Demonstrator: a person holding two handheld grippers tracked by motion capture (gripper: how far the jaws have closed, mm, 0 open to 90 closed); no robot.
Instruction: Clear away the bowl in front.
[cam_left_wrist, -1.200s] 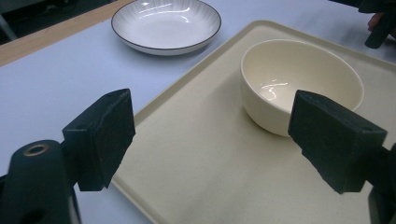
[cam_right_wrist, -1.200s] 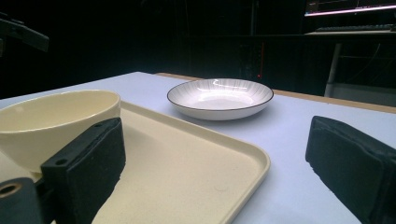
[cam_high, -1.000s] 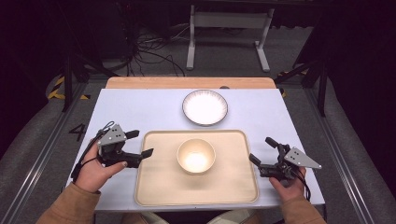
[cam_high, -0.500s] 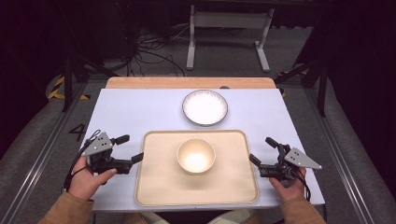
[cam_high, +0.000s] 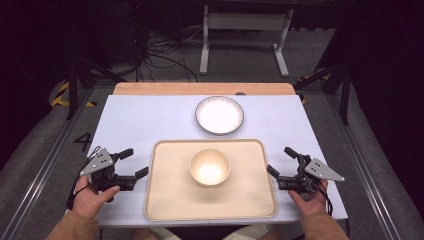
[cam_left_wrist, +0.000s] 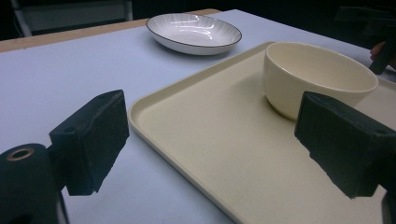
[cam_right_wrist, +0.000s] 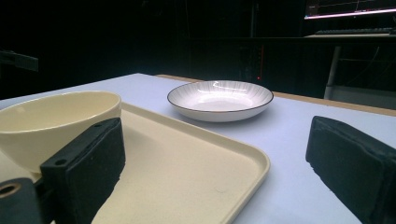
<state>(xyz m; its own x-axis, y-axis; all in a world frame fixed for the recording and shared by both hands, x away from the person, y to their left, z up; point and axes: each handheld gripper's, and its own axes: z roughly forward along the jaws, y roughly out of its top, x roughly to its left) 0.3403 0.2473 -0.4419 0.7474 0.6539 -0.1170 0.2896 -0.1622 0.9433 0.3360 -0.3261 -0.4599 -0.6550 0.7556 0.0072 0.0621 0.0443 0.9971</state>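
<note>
From above, the rectangular cream plastic tray (cam_high: 165, 200) lies at the near edge of my pale blue table (cam_high: 135, 120), its long axis running left to right. A round cream ceramic bowl (cam_high: 210, 167) sits upright near the tray's middle. A white ribbed plate with a dark rim (cam_high: 219, 114) rests just beyond the tray's far edge, apart from it. My left gripper (cam_high: 134, 163) sits just off the tray's left edge, my right gripper (cam_high: 281, 161) just off its right edge. Both are released with nothing between the jaws, and the left jaws have just been widening a little. Bare table lies on either side of the tray and to both sides of the plate.

In my left gripper view, the tray's raised left rim (cam_left_wrist: 154, 135) runs between my open jaws, untouched. The bowl (cam_left_wrist: 317, 77) stands further in on the tray, the plate (cam_left_wrist: 194, 32) beyond it on the table.

In my right gripper view, the tray's rounded corner (cam_right_wrist: 254, 163) lies between my spread jaws without contact. The bowl (cam_right_wrist: 51, 121) is on the tray to the left, the plate (cam_right_wrist: 220, 100) past the tray's far edge.
</note>
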